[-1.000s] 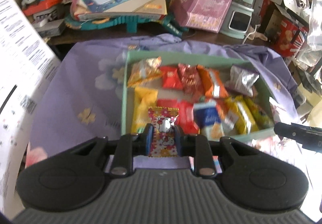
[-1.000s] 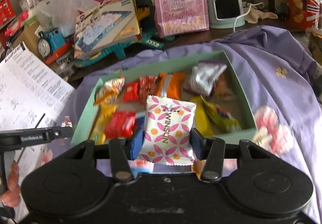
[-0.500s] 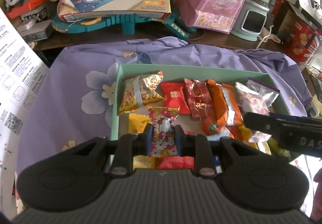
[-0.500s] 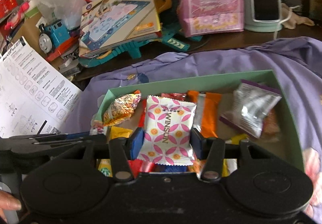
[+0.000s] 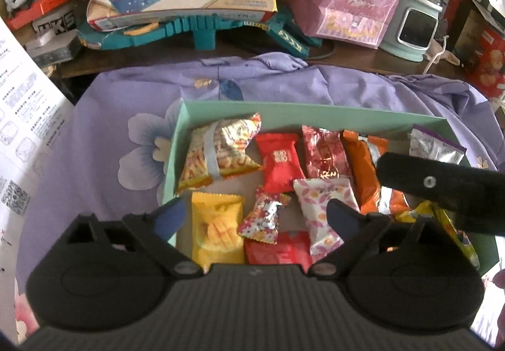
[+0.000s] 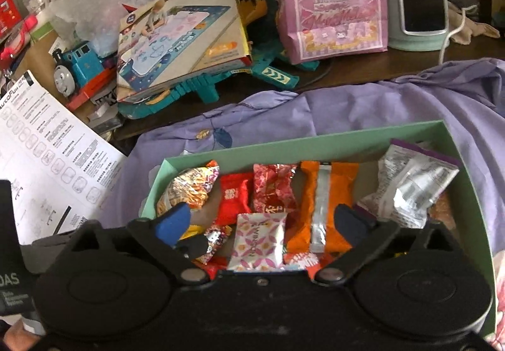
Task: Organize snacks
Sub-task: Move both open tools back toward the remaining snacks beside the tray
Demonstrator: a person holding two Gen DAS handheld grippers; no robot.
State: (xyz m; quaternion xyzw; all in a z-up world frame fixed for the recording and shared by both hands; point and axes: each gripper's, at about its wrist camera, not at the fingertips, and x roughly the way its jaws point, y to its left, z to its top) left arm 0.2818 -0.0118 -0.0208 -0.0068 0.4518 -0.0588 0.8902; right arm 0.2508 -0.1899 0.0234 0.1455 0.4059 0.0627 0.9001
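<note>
Most snacks are lying in the green box (image 5: 186, 117) on the purple cloth (image 5: 120, 117); I am seeing none loose outside it, so little looks left.

Left tool (image 5: 255, 217): jaws spreading wide, gripping nothing; the kitty packet (image 5: 265, 218) is lying free below, between them.

Right tool (image 6: 262, 221): jaws likewise opening, the pink packet (image 6: 258, 240) is resting loose in the box.

Green box (image 5: 309, 109) packed with snack packets (image 5: 277, 158), bare floor patch at back right (image 6: 369, 180) — purple cloth (image 5: 126, 105) around it clear, toys (image 5: 176, 4) crowding behind
</note>
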